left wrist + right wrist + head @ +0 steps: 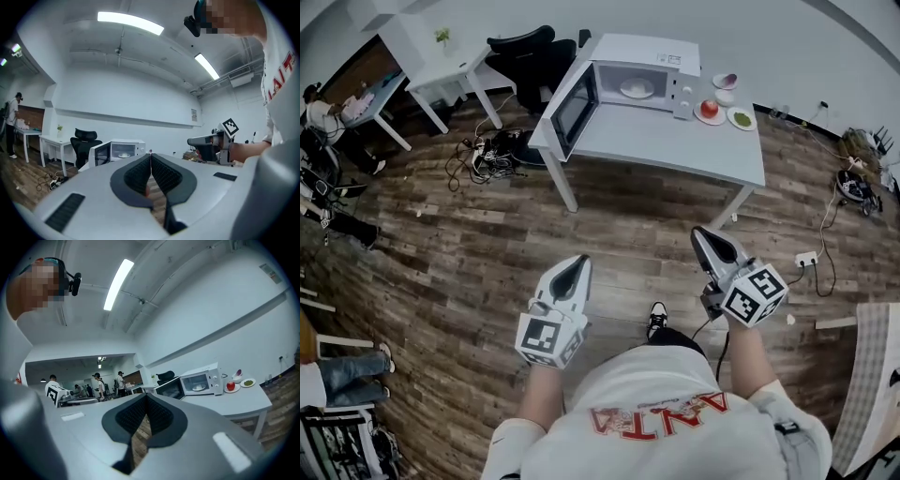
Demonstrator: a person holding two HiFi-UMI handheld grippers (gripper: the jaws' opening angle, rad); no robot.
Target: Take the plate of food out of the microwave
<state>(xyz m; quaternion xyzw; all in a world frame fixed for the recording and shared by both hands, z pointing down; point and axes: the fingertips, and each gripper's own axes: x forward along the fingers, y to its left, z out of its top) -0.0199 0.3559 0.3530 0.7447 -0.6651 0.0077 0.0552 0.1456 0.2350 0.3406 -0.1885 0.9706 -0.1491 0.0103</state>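
Left gripper: closed tight, tips meeting in a thin seam, nothing between; smooth pale-grey moulded shell tapering to a point.
Left pads: dark, matt, covered in a fine ribbed grid.
Right gripper: closed the same way, empty; same grey shell and same dark gridded pads.
Marker cubes: white with black square patterns, one at the rear of the left gripper, one at the rear of the right.
Position of both grippers: held low over the floor, well apart from the table, pointing toward it.
Floor: wood-look planks in mixed browns.
Table: plain white rectangular top on thin white legs.
Microwave: white, boxy, at the far left end of the table; dials on its right side.
Microwave door: swung wide open to the left, dark glass pane in a white frame.
Plate of food: inside the microwave cavity, round and white, holding a pale heap too small to name.
Red-rimmed plate: on the table just right of the microwave, holds one round red fruit.
Small plate: beside it, holds something green.
White bowls: behind those plates, the rear one with something purple inside.
Office chair: black, behind the table's left end.
Cables: tangled on the floor left of the table.
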